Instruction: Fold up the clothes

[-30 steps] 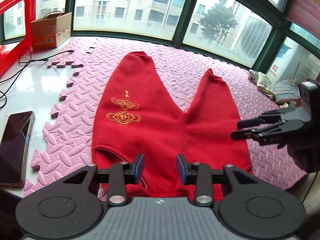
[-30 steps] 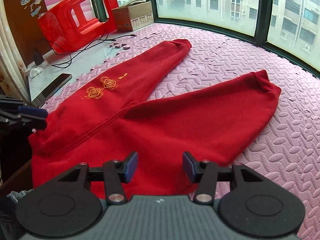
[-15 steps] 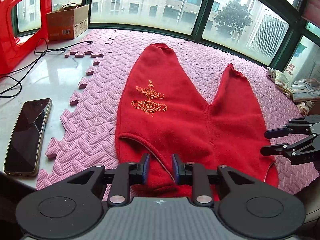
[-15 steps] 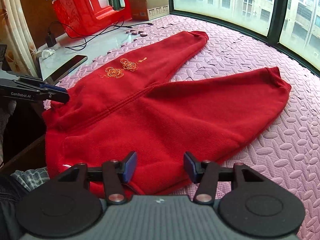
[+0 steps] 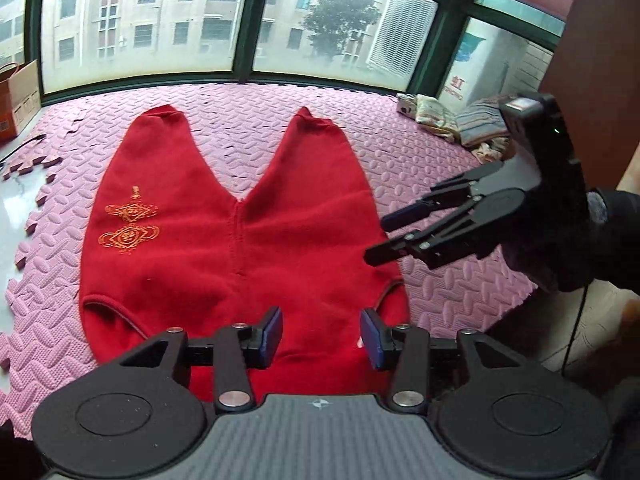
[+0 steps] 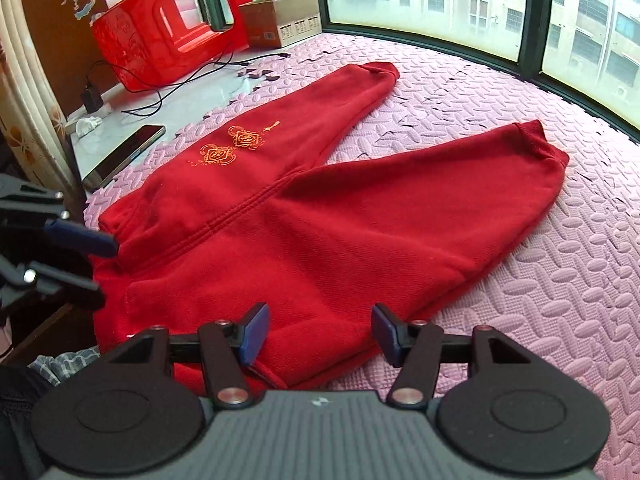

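A pink foam mat (image 6: 500, 240) of interlocking embossed tiles is covering the sill under the windows. One pair of red fleece trousers (image 5: 240, 248) is lying flat on it, waistband at the near edge, two tapered legs running lengthwise away toward the glass and splaying apart; two gold embroidered knots (image 5: 130, 224) are marking one leg. One red plastic stool (image 6: 160, 28), one cardboard box (image 6: 280, 20) and one phone (image 6: 124, 156) are sitting beside the mat. The left gripper (image 5: 320, 336) is opening over the waistband, gripping nothing. The right gripper (image 6: 318, 334) is hovering with parted jaws over the waistband corner, pads clear of the cloth.
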